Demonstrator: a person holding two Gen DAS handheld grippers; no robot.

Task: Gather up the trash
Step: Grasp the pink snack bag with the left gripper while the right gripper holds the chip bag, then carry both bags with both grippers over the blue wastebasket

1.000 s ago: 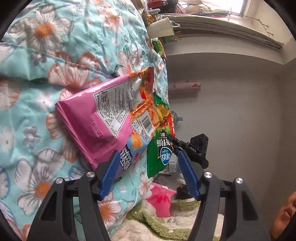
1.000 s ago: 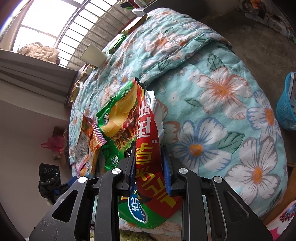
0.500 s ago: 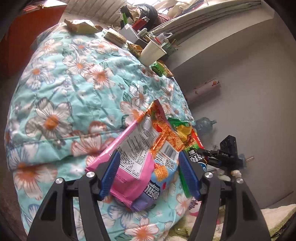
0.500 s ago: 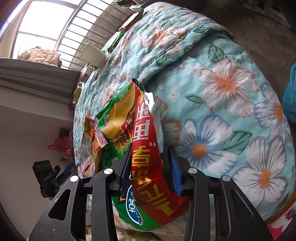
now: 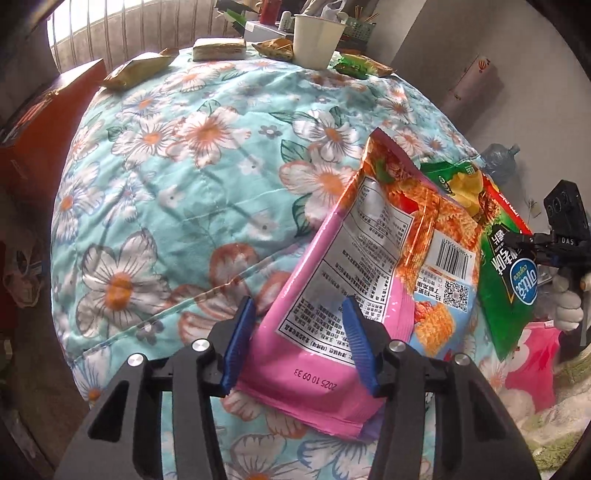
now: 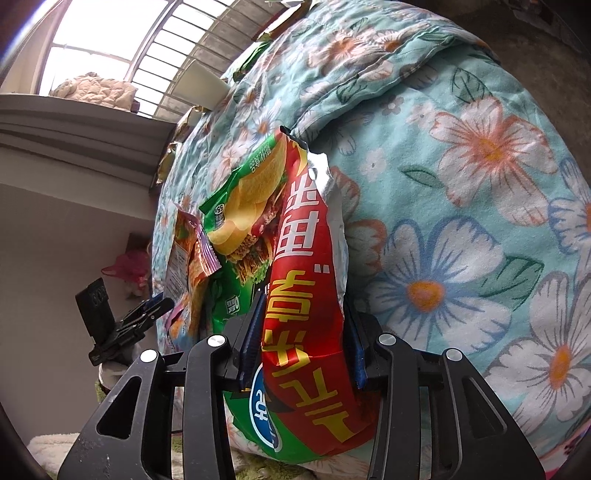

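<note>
My left hand-held gripper (image 5: 297,339) is closing its jaws around the bottom edge of the pink snack bag (image 5: 332,295), which lies on the flowered quilt (image 5: 166,184) of the bed. The bag sits between the blue pads, but I still see a sliver of space on the left side, so I don't count it as gripped yet. To do this well, I should let the pads meet on the sealed bottom seam, where the foil is doubled and will not slip, and keep the tips clear of the quilt so I pinch no fabric.

My right hand-held gripper (image 6: 301,339) straddles the red and green chip bag (image 6: 306,295), its pads half apart. I cannot tell whether they press on it. Before lifting, I should firm that grip. More wrappers and a paper cup (image 5: 316,35) wait at the far edge of the bed.
</note>
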